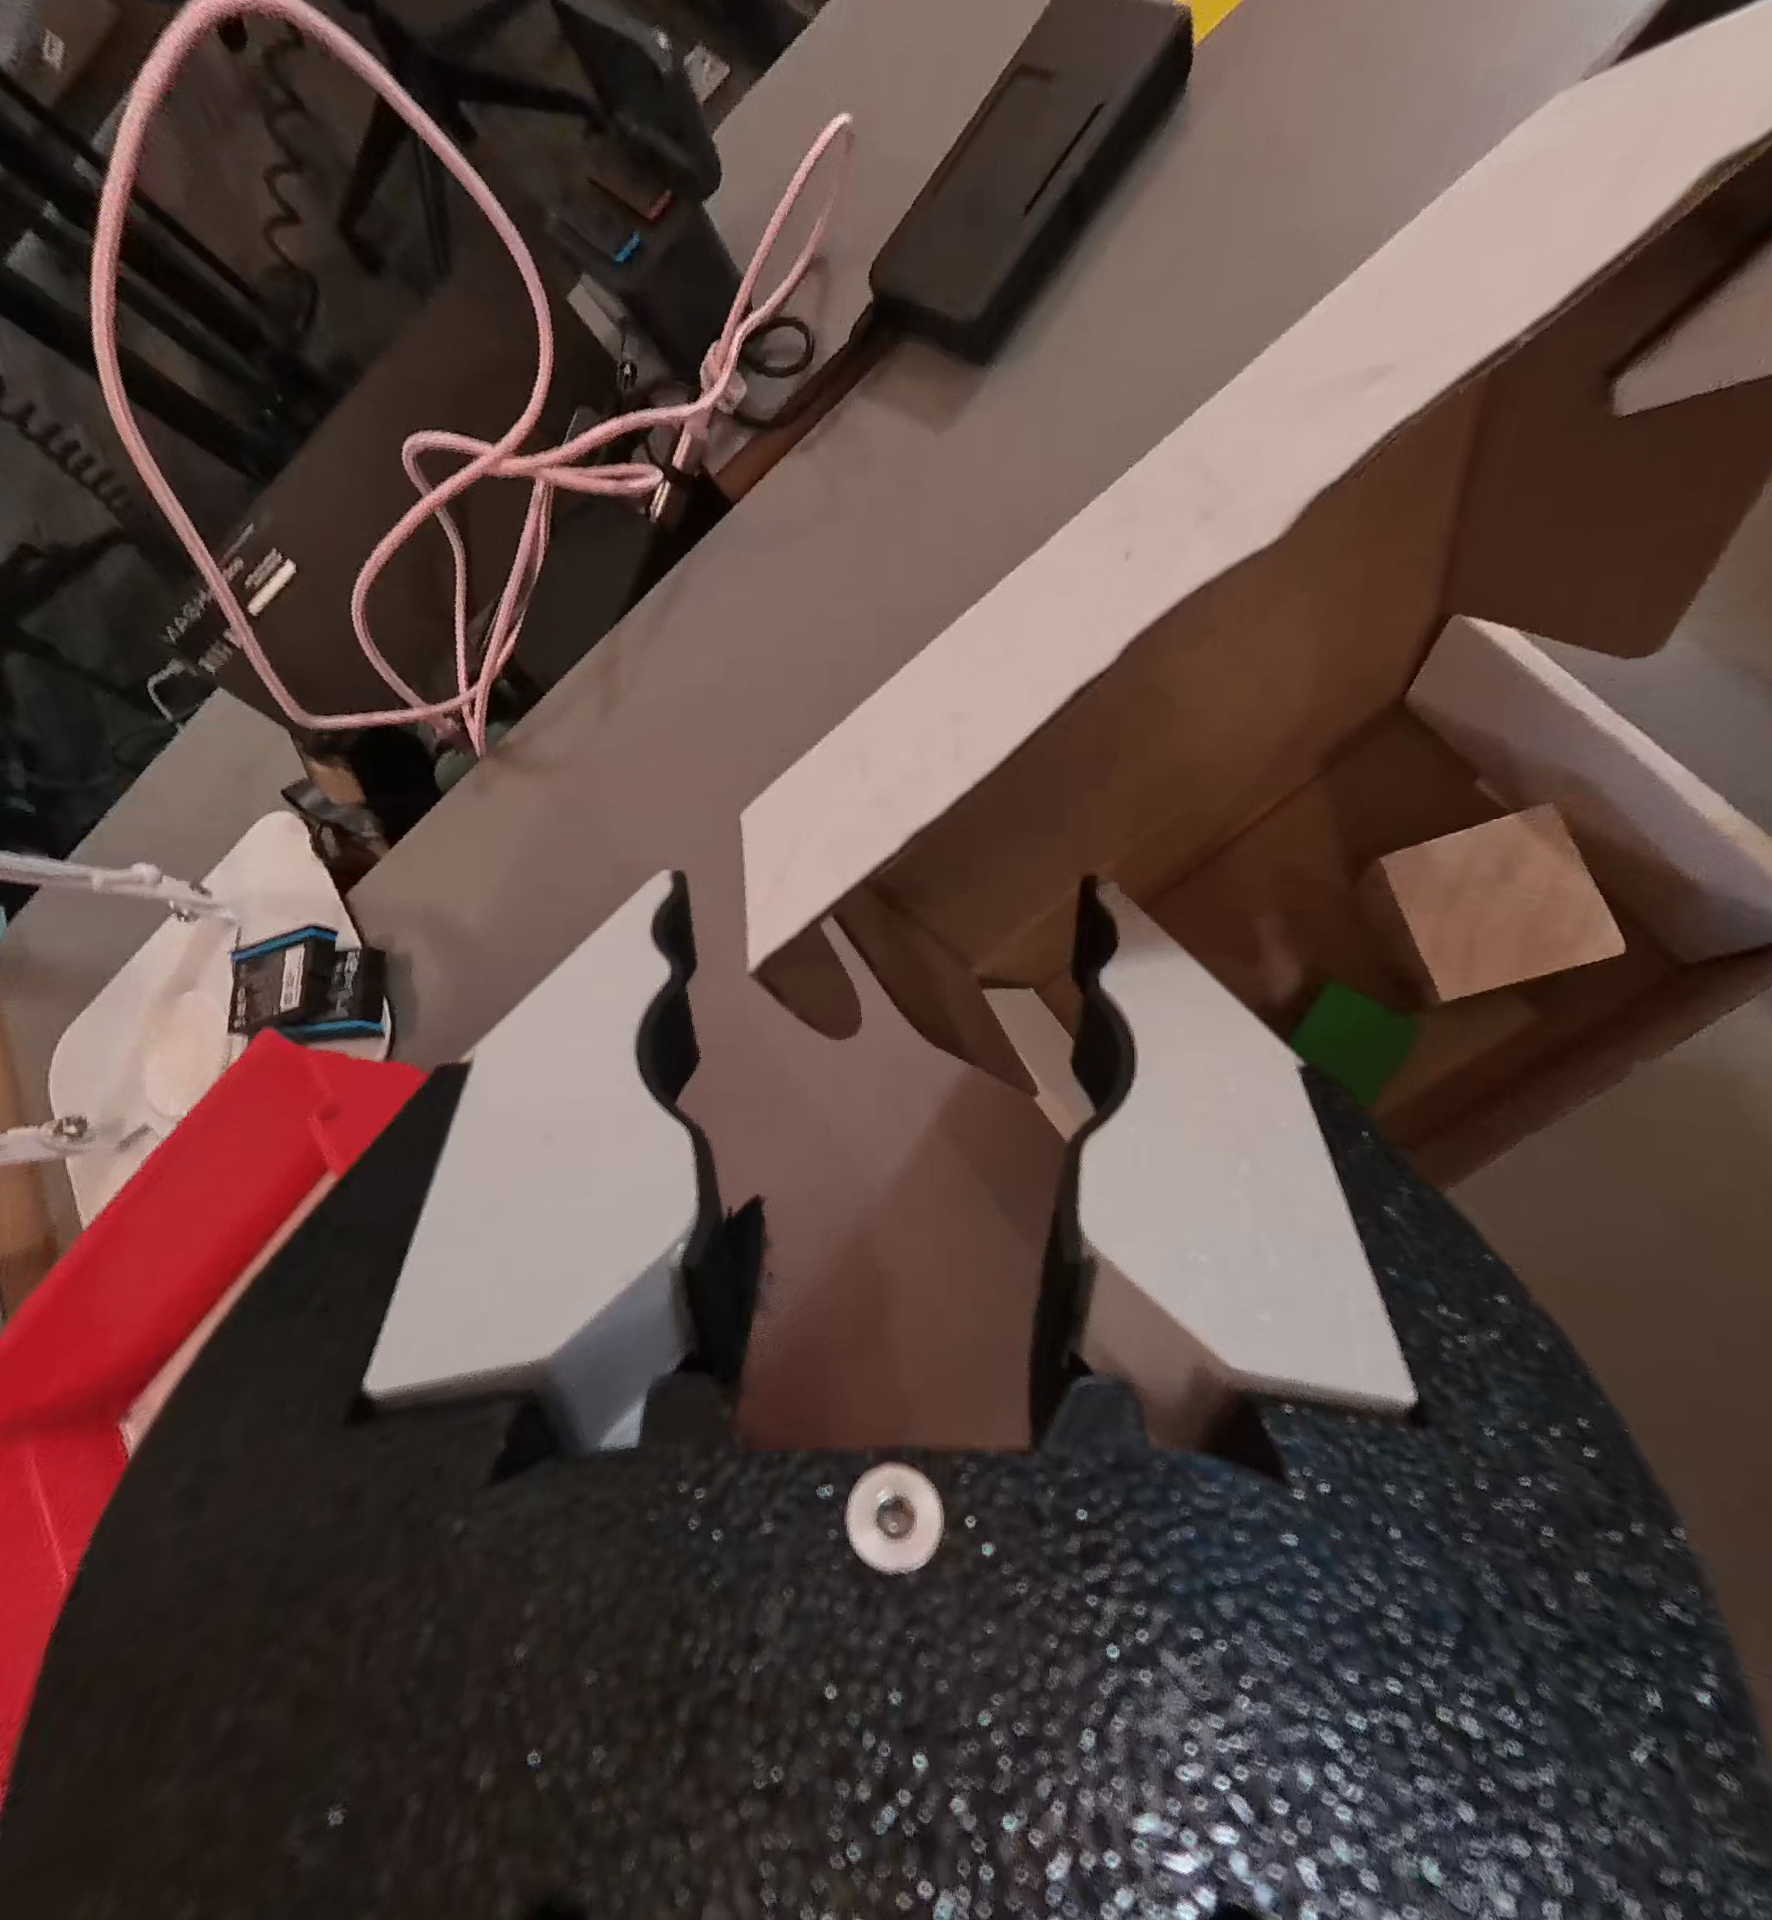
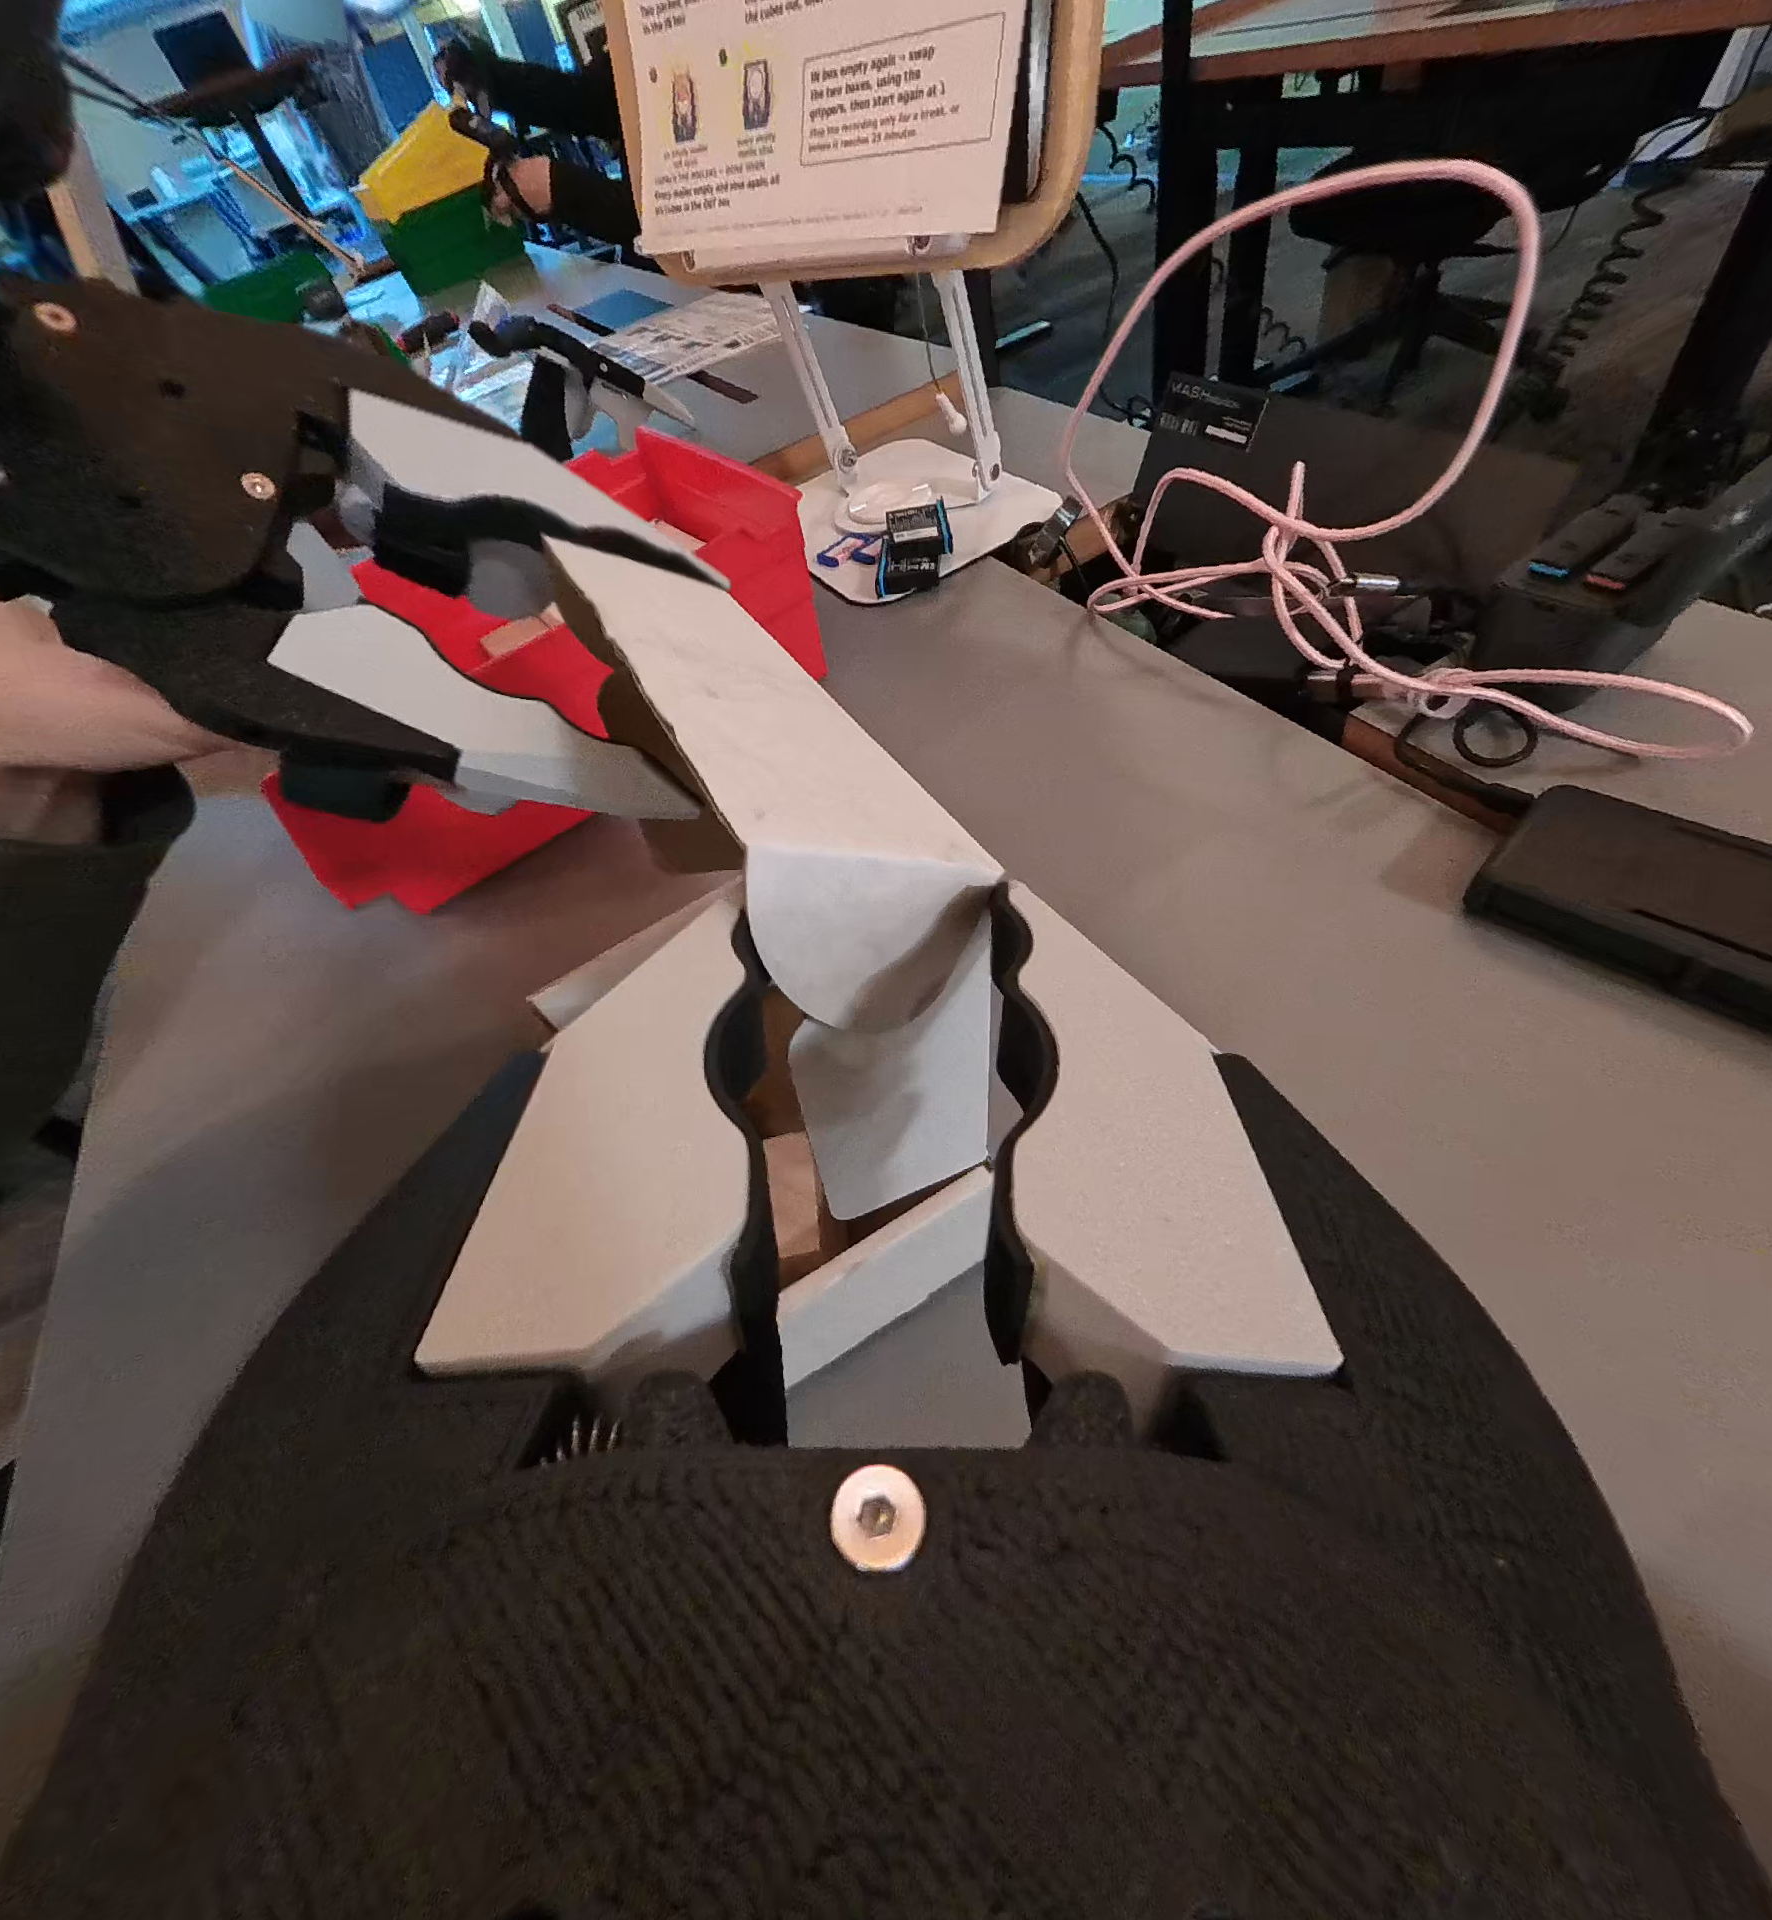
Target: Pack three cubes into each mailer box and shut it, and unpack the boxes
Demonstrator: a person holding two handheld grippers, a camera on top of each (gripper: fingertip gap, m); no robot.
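Black textured housing fills the bottom of both wrist views. From my right gripper [image 2: 877,1049] the jaws stand apart, straddling a rounded white flap at the near corner of the mailer box [image 2: 903,1299]; the fingers [image 2: 1131,1184] do not look pressed on it, so I read this claw as released. Through the gap I glimpse a wooden cube [image 2: 794,1195] inside.

My left gripper [image 1: 887,997] is also parted, with nothing pinched between its fingers [image 1: 570,1174]. In the right wrist view the same tool [image 2: 643,686] sits at the far corner of the raised lid [image 2: 809,769], one finger above that edge and one below it; whether they touch the card I cannot tell. A hand [image 2: 20,717] holds it.

From the left view the lid [image 1: 1121,582] is lifted at a slant, brown inside, and the box cavity shows a wooden cube [image 1: 1495,904] and a green cube [image 1: 1355,1034] beside it.

A grey table [image 2: 1225,831] carries everything. On it lie a red bin [image 2: 726,540] behind the left tool, a white stand base [image 2: 923,488] under an instruction sheet [image 2: 820,114], a pink cable [image 2: 1308,561] looped at the back edge, and a flat black case [image 2: 1682,914] near the right edge. Between the box and that case the tabletop is bare. Beyond are desks, chairs and green and yellow bins [image 2: 435,208].
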